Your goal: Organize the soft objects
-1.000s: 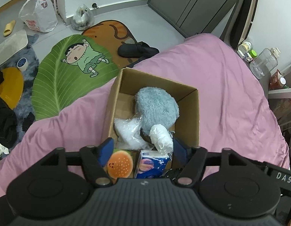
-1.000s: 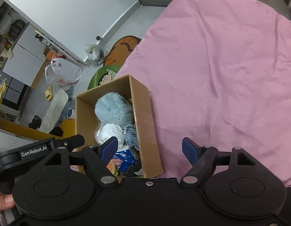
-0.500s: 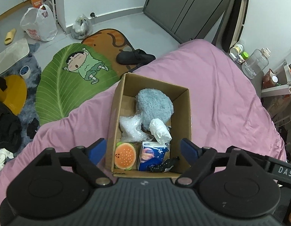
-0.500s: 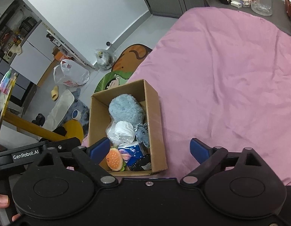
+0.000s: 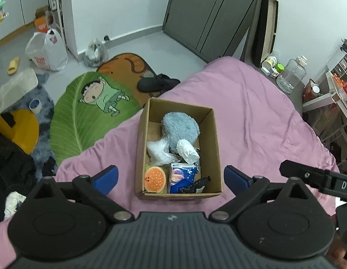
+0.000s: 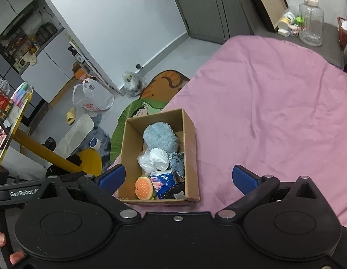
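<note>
Two views show you the pink bedspread (image 5: 252, 116) carrying the cardboard box (image 5: 216, 148), with the blue plush (image 5: 180, 130) at its 12 o'clock end and the burger toy (image 5: 155, 179) at 7. Your left gripper (image 5: 171, 178) and right gripper (image 6: 176, 177) both hang spread wide and empty above it; only your right view shows the small grey plush (image 6: 177, 162).

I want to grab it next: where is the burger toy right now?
In the left wrist view, the burger toy sits in the cardboard box, near-left corner, beside the blue tissue pack.
</note>
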`<state>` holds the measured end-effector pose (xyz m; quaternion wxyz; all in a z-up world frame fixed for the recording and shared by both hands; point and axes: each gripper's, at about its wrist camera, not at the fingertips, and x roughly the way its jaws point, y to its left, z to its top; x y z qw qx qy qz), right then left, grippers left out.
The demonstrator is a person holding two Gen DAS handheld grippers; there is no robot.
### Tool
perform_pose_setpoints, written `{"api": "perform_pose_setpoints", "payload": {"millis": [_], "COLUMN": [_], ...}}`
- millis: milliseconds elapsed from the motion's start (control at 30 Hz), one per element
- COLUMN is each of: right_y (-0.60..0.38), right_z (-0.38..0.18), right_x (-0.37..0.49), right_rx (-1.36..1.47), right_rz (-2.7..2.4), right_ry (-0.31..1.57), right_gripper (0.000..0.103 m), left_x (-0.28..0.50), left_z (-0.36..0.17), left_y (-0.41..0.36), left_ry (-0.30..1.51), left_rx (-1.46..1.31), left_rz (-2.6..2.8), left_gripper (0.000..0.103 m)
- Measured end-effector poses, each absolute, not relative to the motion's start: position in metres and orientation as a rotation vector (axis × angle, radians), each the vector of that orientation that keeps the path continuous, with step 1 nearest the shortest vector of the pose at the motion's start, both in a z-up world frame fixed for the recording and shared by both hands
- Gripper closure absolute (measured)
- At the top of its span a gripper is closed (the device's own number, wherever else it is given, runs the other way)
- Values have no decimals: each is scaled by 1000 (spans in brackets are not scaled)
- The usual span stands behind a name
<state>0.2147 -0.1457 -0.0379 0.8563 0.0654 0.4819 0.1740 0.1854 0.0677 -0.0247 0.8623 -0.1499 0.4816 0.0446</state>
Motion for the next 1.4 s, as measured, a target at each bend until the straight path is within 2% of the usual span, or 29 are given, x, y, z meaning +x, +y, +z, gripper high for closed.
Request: {"api": "perform_pose_setpoints", "payload": {"millis": [467, 1400], "right_y": [-156, -165], "right_z": [0, 17], "right_x": [179, 131], "right_rx": [102, 32], "right_rz": [366, 391], "right_ry": [896, 800], "right_gripper": [0, 0], "left_x": [144, 90], "left_z": [7, 18], "left_y": [63, 66], "left_ry": [923, 847], "left_rx": [-289, -266], "left_rz": [77, 95], "left_gripper": [1, 1]}}
